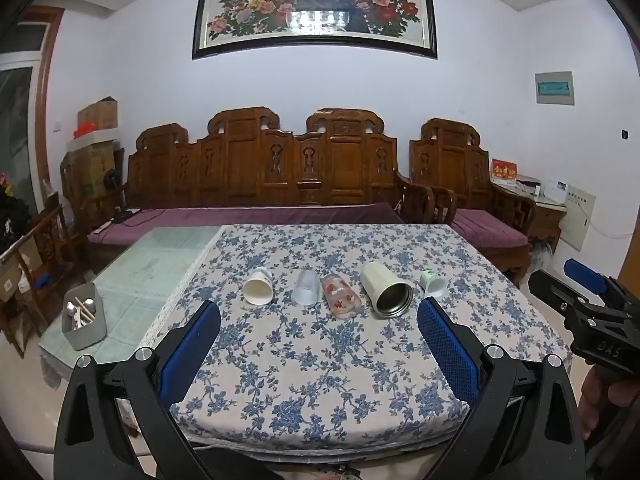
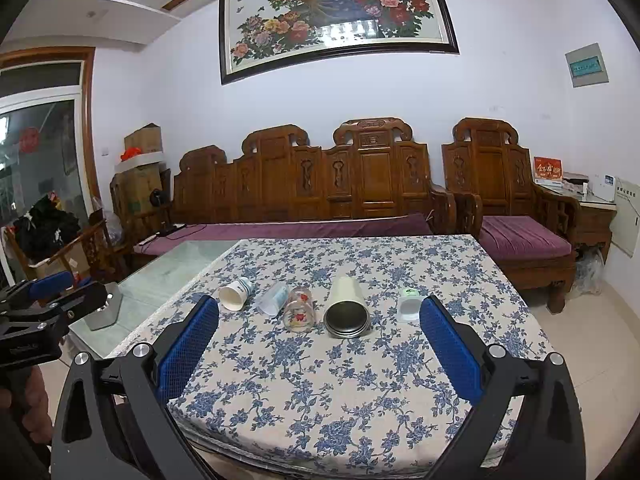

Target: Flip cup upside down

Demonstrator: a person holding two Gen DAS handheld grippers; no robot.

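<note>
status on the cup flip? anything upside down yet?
Done: nothing. All five lie on their sides on the floral tablecloth: paper cup, clear plastic cup, flower-print glass, steel-lined tumbler, small green-and-white cup.
In hand: nothing. Left gripper and right gripper are both open, short of the row.
Left: grasping and inverting, all of it.

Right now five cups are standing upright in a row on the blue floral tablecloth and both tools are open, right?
Not quite: the five cups lie on their sides, as the steel-lined cream tumbler shows in the right wrist view. They are in a row on the blue floral tablecloth, and both tools are open.
</note>
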